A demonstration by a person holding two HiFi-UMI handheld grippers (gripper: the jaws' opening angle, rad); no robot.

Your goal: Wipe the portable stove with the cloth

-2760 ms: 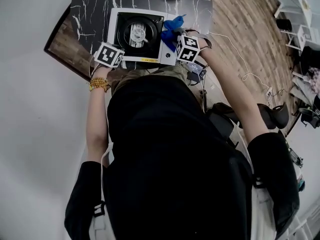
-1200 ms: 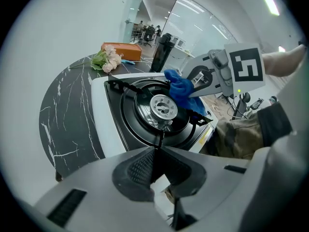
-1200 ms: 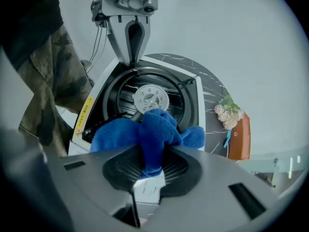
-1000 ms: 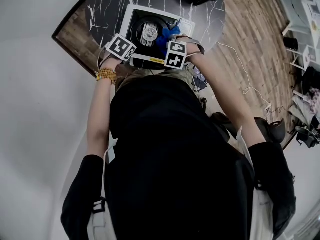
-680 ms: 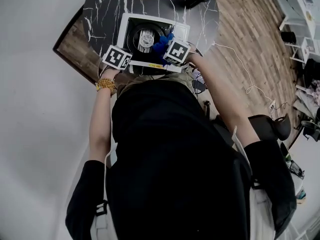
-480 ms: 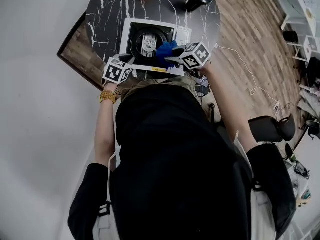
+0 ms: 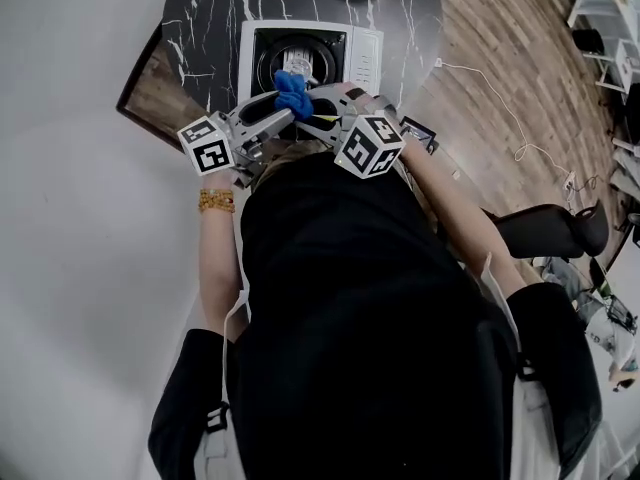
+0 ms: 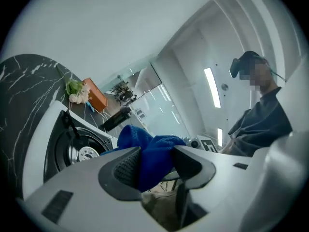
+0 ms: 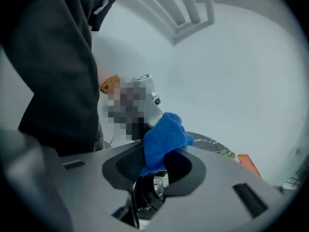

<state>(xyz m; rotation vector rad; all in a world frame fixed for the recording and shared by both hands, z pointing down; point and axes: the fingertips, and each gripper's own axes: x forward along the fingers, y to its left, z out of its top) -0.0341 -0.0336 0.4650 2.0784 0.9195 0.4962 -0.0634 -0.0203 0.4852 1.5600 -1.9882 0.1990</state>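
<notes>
The white portable stove (image 7: pixel 365 58) with its black burner sits on the black marble table (image 7: pixel 200 18), below both raised grippers. A blue cloth (image 7: pixel 292 93) hangs above the stove's near edge. My right gripper (image 7: pixel 312 103) is shut on the blue cloth (image 9: pixel 164 137), which bunches out past its pads. My left gripper (image 7: pixel 283 111) comes in from the left, its jaws opening wide. The blue cloth (image 8: pixel 149 149) lies between those jaws, loose against one pad. The stove (image 8: pixel 63 139) shows low at the left in the left gripper view.
At the table's far edge lie flowers (image 8: pixel 75 88), an orange box (image 8: pixel 94 94) and a dark cylinder (image 8: pixel 116 120). A white cable (image 7: pixel 500 98) runs over the wooden floor on the right, near a black chair (image 7: pixel 555 233). The person's dark torso fills the lower head view.
Both grippers have risen off the stove and drawn together. The right one lifted the blue cloth with it. The left gripper has opened around the cloth.
</notes>
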